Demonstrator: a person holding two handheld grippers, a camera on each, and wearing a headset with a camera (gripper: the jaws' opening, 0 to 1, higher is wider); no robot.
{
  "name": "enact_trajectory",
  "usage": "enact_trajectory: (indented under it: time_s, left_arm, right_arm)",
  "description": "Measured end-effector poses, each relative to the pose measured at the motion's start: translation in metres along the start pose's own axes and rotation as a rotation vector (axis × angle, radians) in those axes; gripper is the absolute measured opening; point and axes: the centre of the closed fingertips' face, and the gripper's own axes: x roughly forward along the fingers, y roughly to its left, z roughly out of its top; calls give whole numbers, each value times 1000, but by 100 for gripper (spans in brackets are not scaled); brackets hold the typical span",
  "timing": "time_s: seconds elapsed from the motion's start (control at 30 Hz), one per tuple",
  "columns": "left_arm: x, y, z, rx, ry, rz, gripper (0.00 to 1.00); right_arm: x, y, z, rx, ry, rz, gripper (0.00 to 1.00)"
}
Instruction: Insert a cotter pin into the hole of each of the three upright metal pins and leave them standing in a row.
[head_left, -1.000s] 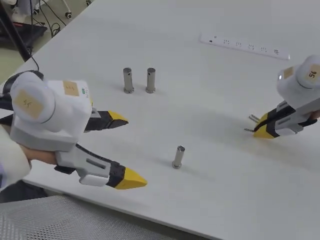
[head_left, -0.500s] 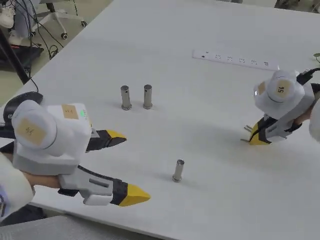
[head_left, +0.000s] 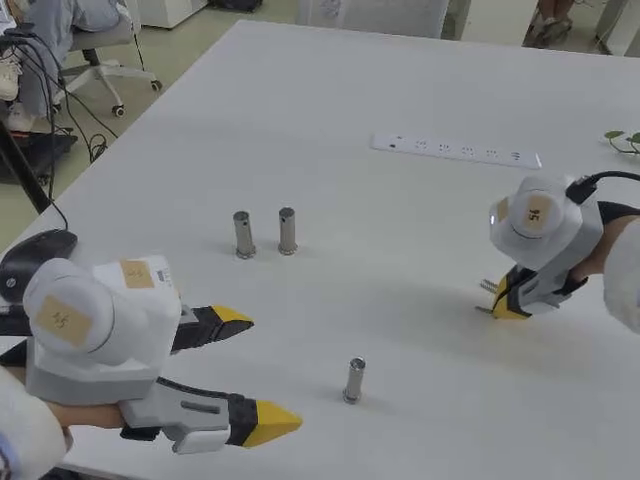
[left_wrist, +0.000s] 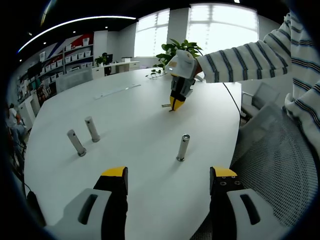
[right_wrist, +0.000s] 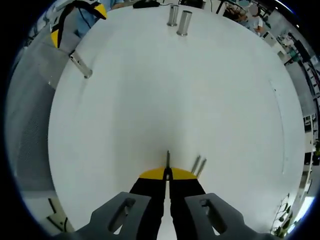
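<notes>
left gripper (head_left: 250, 372) hovers low over the table (head_left: 400, 90), jaws spread wide, nothing held between them. straight ahead of that gap, just past the yellow tips, the lone pin (left_wrist: 183, 147) stands upright and touches neither jaw. further ahead, out beyond the left jaw, the pin pair (left_wrist: 92, 129) stands upright too, side by side, close but apart.

over to the right gripper (right_wrist: 168, 174): jaws pressed together and a thin cotter (right_wrist: 167, 157) pokes straight out from between the tips, pinched there. the tips are angled down close to the table; whether the cotter's end touches the surface i cannot tell. just to the right of those tips lie the spare cotters (right_wrist: 198, 165), side by side on the table, near the jaws but clear of them. far ahead of these jaws stands the pin pair. the lone pin is off to the front left, well apart from the held cotter, with the left gripper beyond it. a power strip (head_left: 455, 152) lies well off to the right of the right gripper's jaws.
</notes>
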Motion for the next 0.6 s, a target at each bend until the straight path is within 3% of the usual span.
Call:
enact_trajectory:
  time_s: [0.13, 0.3, 0.43, 0.6]
  left_arm:
    - [0, 4, 4, -13, -16, 7, 66]
    - [-2, 15, 9, -53, -51, 36, 66]
    - [-2, 17, 7, -75, -37, 28, 66]
    - [-1, 16, 11, -67, -57, 25, 67]
  right_arm:
    - [0, -1, 0, -20, 0, 3, 2]
    - [0, -2, 0, -17, -25, -32, 2]
    - [1, -2, 0, 4, -35, -36, 1]
    - [-1, -2, 2, 19, -43, -36, 1]
